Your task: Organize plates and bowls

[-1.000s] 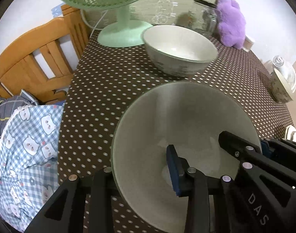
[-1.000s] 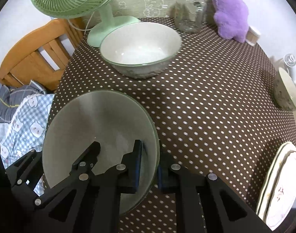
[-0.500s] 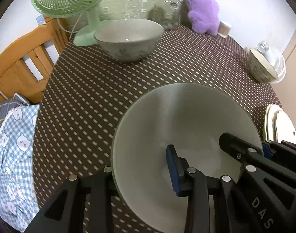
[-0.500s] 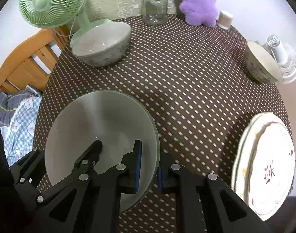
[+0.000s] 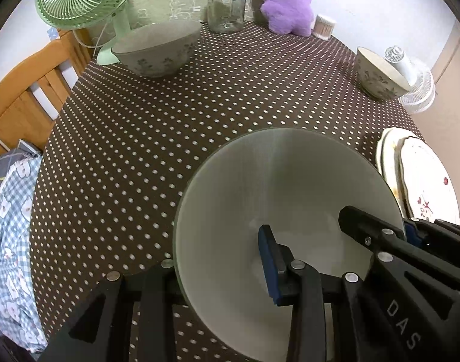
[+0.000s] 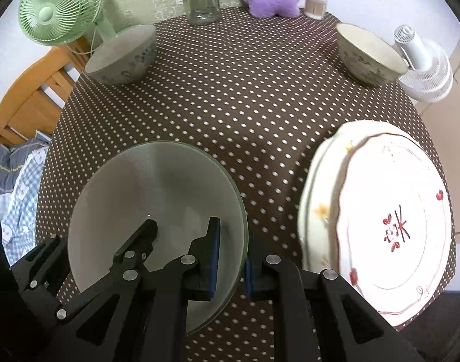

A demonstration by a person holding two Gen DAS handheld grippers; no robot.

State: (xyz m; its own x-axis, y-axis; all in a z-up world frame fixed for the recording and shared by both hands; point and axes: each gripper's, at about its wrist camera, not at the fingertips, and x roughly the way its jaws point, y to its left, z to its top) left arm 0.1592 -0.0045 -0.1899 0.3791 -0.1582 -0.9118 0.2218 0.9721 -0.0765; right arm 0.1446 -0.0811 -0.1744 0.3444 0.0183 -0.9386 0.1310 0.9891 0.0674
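Two grippers carry one pale green bowl (image 6: pixel 157 199) above the dotted worktop (image 6: pixel 260 90): the left gripper (image 5: pixel 220 274) and right gripper (image 6: pixel 231 259) each have fingers clamped on opposite rims (stacked plates (image 6: pixel 389 211) lie just beside).

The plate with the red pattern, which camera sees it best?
The right wrist view. There the plate with the red pattern shows almost whole, lying on top of another plate, with its red marks clear. The left wrist view catches only a squeezed sliver of it at the right edge, behind the held bowl.
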